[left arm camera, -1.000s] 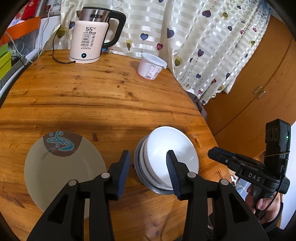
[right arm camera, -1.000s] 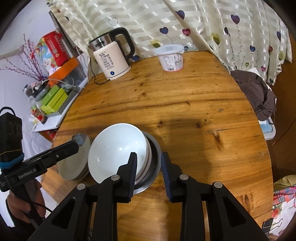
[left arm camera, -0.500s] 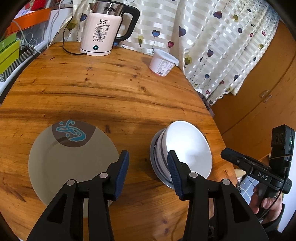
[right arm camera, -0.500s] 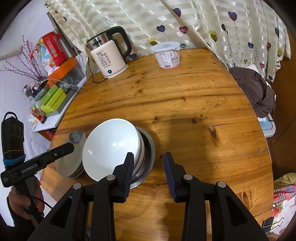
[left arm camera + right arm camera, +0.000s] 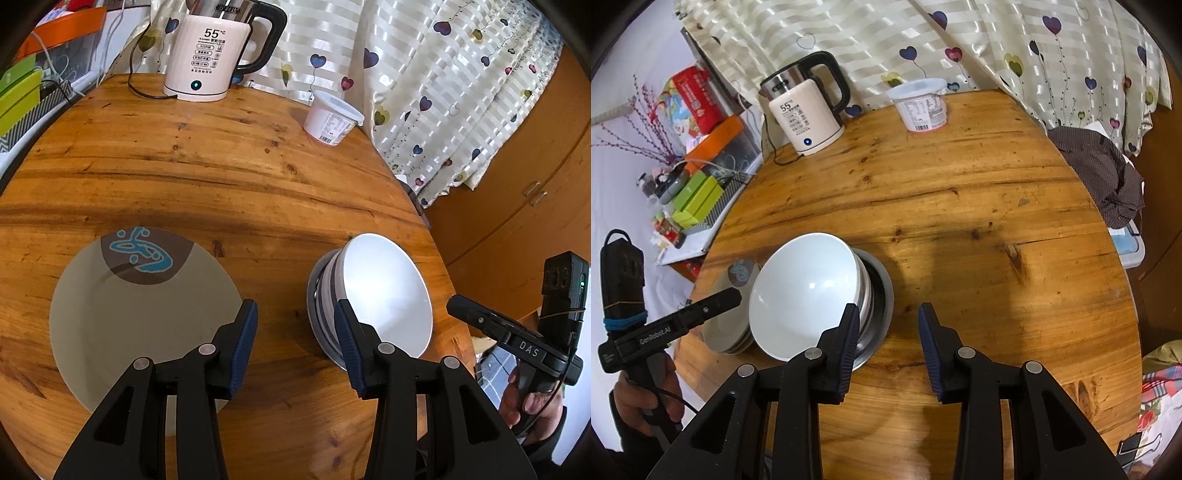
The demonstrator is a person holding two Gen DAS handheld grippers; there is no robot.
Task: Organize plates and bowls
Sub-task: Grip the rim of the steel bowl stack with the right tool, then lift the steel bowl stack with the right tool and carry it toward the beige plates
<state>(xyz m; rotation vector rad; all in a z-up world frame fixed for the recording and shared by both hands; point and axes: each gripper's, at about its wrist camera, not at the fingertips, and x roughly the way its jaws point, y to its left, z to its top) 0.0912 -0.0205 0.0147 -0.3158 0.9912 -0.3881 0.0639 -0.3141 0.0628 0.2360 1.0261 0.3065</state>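
Bowls (image 5: 384,291), white and stacked inside a metal dish (image 5: 881,295), sit near the round wooden bench's (image 5: 221,177) edge, beside a beige plate (image 5: 140,310) with a blue motif, perhaps topping a stack. Both grippers hover with fingers apart, holding nothing: left gripper (image 5: 293,339), right gripper (image 5: 888,339) marked "DAS". Behind stand a kettle (image 5: 210,51) reading "55°C" and a labelled tub (image 5: 330,118).

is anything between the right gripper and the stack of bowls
Nothing visible. The right hand-held gripper is open at the near rim of the bowl stack, with only bare table around. The plate lies beyond the stack.
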